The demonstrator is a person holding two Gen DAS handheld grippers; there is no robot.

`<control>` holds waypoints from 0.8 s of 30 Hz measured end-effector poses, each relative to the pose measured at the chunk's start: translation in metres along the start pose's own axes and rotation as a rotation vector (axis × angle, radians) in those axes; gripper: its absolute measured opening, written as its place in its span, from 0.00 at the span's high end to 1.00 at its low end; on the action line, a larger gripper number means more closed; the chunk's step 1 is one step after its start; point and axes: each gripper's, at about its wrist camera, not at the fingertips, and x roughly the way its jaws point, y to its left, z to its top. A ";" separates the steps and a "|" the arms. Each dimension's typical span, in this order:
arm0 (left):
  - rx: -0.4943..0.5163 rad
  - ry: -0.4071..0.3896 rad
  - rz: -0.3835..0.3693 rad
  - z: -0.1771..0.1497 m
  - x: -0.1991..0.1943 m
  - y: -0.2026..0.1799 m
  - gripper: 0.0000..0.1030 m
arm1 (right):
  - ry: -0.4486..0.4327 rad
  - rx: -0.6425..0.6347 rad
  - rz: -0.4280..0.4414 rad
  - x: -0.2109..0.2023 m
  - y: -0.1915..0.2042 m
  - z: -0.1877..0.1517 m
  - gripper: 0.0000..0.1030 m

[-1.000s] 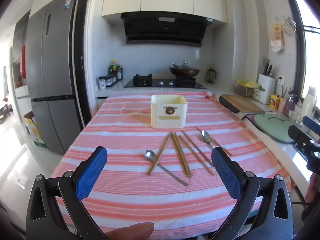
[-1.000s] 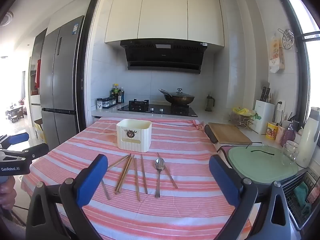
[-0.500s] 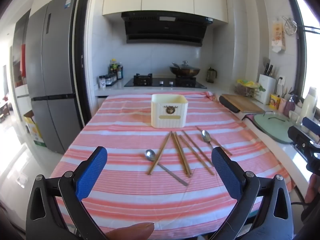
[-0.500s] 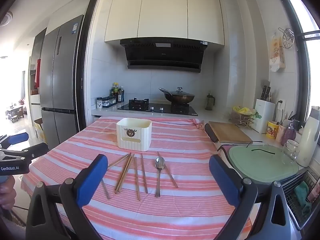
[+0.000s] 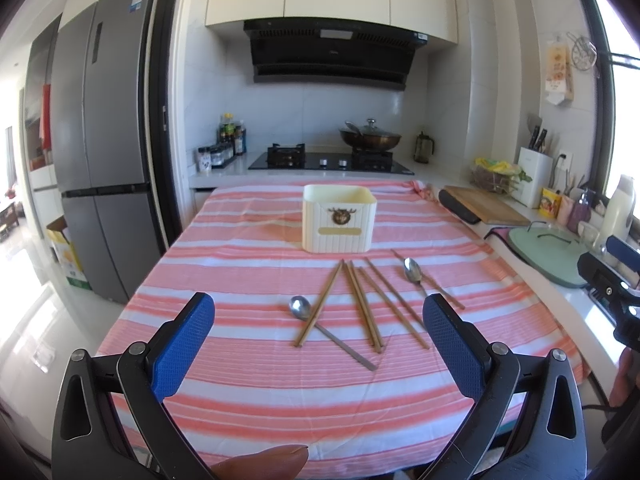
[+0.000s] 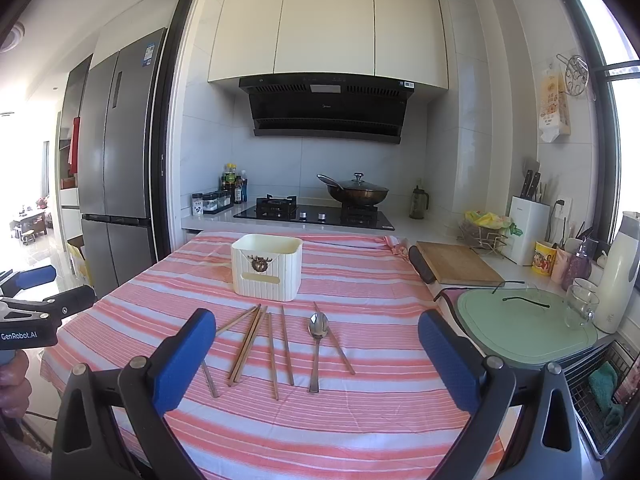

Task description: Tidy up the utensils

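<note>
- Left wrist view: the left gripper (image 5: 319, 316) is spread wide with nothing between its blue pads, held above the near edge of the pink-and-white striped tablecloth (image 5: 248, 264); I judge it is poised before a first pick.
- Right wrist view: the right gripper (image 6: 316, 336) is likewise gaping and empty, and hangs short of the utensils.
- The brown wooden chopsticks (image 5: 362, 304) lie loose and fanned at 12 o'clock from the left gripper, not yet sorted.
- One steel spoon (image 5: 301, 307) lies at 11 o'clock with a chopstick crossing its handle; a second steel spoon (image 5: 413, 271) lies at 1 o'clock, with a chopstick at its side.
- The cream ribbed plastic holder box (image 5: 339, 220) stands upright beyond them at 12 o'clock, open top up, probably the place for the utensils.
- The room is a kitchen: a grey refrigerator (image 5: 100, 140) at 10 o'clock, a lidded wok (image 5: 370, 138) on the hob behind, a wooden cutting board (image 6: 456, 268) at 2 o'clock.
</note>
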 end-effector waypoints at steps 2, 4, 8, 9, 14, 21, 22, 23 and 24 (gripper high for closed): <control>-0.001 0.004 -0.003 0.000 0.001 0.000 0.00 | -0.001 0.001 0.001 0.000 0.000 -0.001 0.00; -0.004 0.004 -0.004 -0.001 0.001 0.000 0.00 | -0.001 0.001 -0.001 0.001 -0.001 -0.003 0.00; -0.008 0.012 0.001 0.002 0.004 0.001 0.00 | 0.012 0.005 -0.002 0.004 -0.002 0.000 0.00; -0.008 0.016 0.000 0.002 0.005 0.001 0.00 | 0.014 0.006 -0.002 0.004 -0.002 0.000 0.00; 0.004 0.037 0.008 0.001 0.010 0.000 0.00 | 0.016 0.002 0.001 0.004 -0.002 0.000 0.00; 0.010 0.070 0.013 0.000 0.020 0.001 0.00 | 0.035 0.009 -0.005 0.010 -0.005 -0.001 0.00; 0.013 0.073 0.014 0.000 0.021 0.000 0.00 | 0.036 0.010 -0.006 0.010 -0.006 -0.001 0.00; 0.014 0.076 0.014 0.000 0.023 0.000 0.00 | 0.038 0.010 -0.007 0.011 -0.006 -0.002 0.00; 0.016 0.080 0.013 0.000 0.024 0.000 0.00 | 0.040 0.011 -0.008 0.012 -0.007 -0.002 0.00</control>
